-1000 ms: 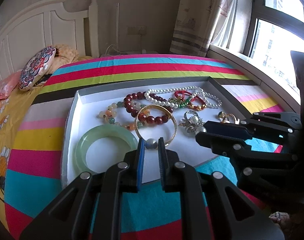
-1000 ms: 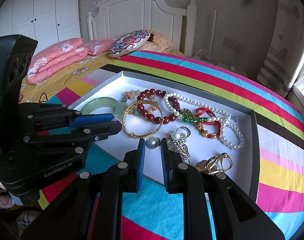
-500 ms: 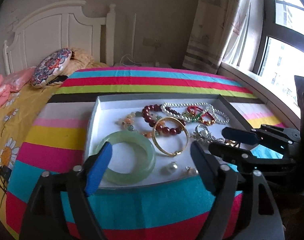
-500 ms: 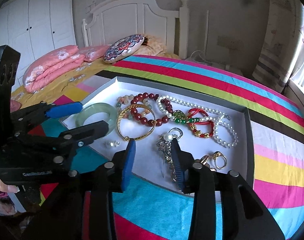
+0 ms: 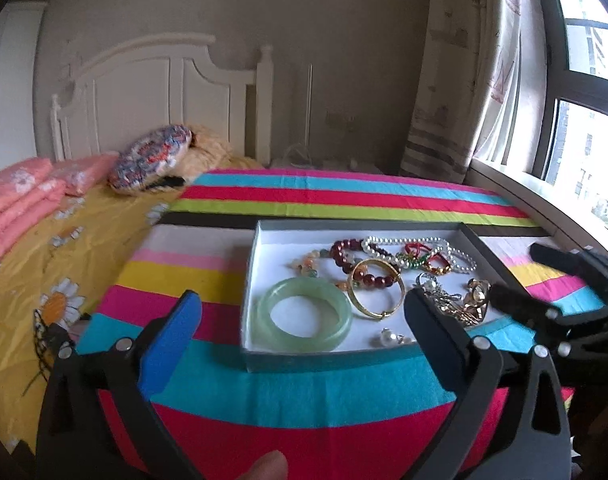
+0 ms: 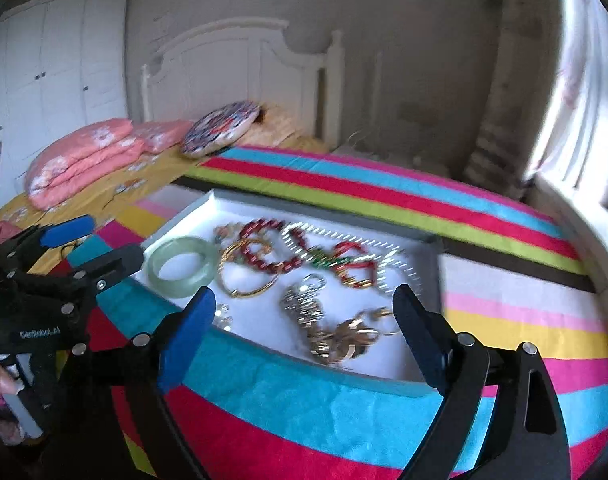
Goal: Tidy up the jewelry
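Now both grippers hang spread wide above the near edge of the striped cloth, holding nothing. The left gripper has its jaws far apart, and between them, just beyond the fingertips, sits the shallow white tray with the jewelry in it. Nearest that gripper, toward its left finger, lies the green jade bangle flat on the tray floor. Just past it and to the right rests the gold bangle, overlapping the dark red bead bracelet. Close in front of the left gripper's right finger lie the pearl earrings, near the tray's front wall. Farther out, along the tray's back part, a pearl strand runs beside a red and green cord bracelet.

The right gripper is likewise released, jaws wide. Between its fingers, in the near part of the tray, sits a heap of silver and gold pieces, blurred so that single items cannot be told apart. The same heap shows in the left view, ahead of the right gripper's dark fingers. In the right view the left gripper's blue-padded fingers reach in from the left, beside the jade bangle.
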`<state>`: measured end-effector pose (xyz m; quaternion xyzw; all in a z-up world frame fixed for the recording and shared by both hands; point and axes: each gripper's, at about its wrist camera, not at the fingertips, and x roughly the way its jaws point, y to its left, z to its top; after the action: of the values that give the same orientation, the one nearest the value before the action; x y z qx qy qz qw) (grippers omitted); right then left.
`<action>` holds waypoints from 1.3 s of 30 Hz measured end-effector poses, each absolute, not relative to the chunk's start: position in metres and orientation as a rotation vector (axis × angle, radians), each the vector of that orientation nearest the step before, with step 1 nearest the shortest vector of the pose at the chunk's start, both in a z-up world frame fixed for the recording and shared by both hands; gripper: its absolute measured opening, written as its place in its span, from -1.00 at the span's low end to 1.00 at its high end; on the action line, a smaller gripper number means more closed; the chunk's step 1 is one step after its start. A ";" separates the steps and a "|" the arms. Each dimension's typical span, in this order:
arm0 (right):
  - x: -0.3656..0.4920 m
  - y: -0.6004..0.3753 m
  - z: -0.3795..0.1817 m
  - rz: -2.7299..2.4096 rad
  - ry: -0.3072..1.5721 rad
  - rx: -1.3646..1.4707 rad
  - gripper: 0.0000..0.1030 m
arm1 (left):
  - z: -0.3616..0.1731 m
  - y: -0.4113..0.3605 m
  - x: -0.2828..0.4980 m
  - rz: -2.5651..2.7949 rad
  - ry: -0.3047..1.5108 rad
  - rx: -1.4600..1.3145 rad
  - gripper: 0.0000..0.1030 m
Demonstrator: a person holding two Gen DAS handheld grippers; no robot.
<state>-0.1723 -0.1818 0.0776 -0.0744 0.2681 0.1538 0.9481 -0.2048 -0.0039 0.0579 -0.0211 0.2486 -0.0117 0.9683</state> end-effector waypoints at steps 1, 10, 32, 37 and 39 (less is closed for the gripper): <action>-0.181 -0.185 0.081 0.281 0.512 -0.148 0.67 | 0.060 -0.006 -0.210 -0.018 0.493 -0.034 0.95; -0.210 -0.209 0.074 0.227 0.463 -0.019 0.67 | 0.065 -0.027 -0.243 0.042 0.416 0.025 0.95; -0.211 -0.210 0.074 0.190 0.444 -0.007 0.67 | 0.053 -0.033 -0.242 0.034 0.443 0.042 0.95; -0.212 -0.210 0.075 0.189 0.441 -0.011 0.67 | 0.054 -0.035 -0.240 0.030 0.439 0.044 0.95; -0.213 -0.210 0.075 0.189 0.442 -0.010 0.67 | 0.053 -0.035 -0.240 0.031 0.439 0.041 0.95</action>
<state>-0.2126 -0.2101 0.0748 -0.0050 0.2187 0.0936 0.9713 -0.2400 -0.0350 0.0533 0.0205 0.2180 0.0155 0.9756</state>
